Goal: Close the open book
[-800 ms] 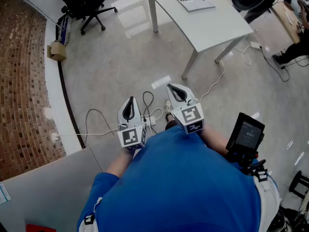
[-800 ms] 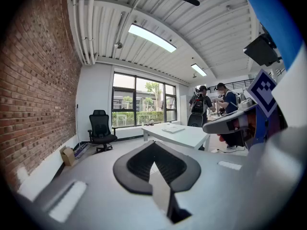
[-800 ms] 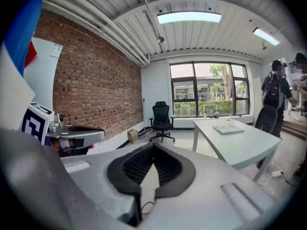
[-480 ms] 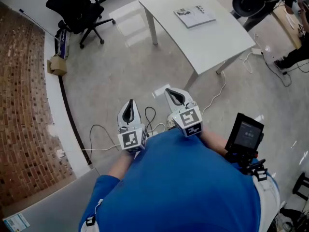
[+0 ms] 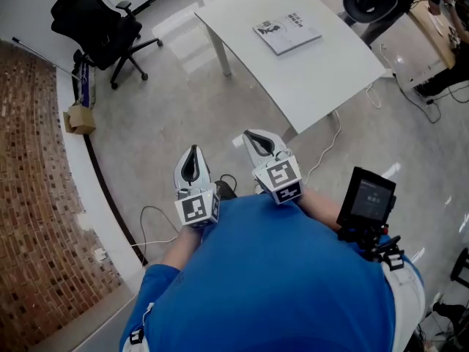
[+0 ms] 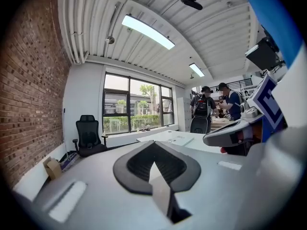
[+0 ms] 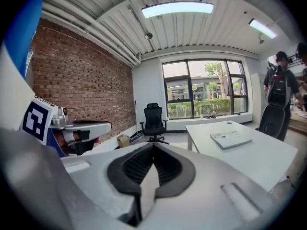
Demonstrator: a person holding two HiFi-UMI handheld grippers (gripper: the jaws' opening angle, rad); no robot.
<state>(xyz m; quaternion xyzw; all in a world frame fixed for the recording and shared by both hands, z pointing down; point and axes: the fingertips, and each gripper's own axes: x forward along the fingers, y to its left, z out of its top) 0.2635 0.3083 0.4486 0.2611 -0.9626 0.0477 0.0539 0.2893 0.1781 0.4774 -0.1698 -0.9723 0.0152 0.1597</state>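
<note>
The left gripper point(image 5: 193, 156) and right gripper point(image 5: 258, 139) are side by side and near each other above the floor. The table point(image 5: 322, 64) stands ahead of the right gripper and off to its right, well apart, with the book point(image 5: 287, 32) lying on its far half. Far ahead and left of the left gripper stands an office chair point(image 5: 95, 24), a cardboard box point(image 5: 78, 119) sits nearer at the foot of the brick wall point(image 5: 33, 196) running along that gripper's left, and a mounted screen point(image 5: 368, 199) is behind the right gripper, to its right.
</note>
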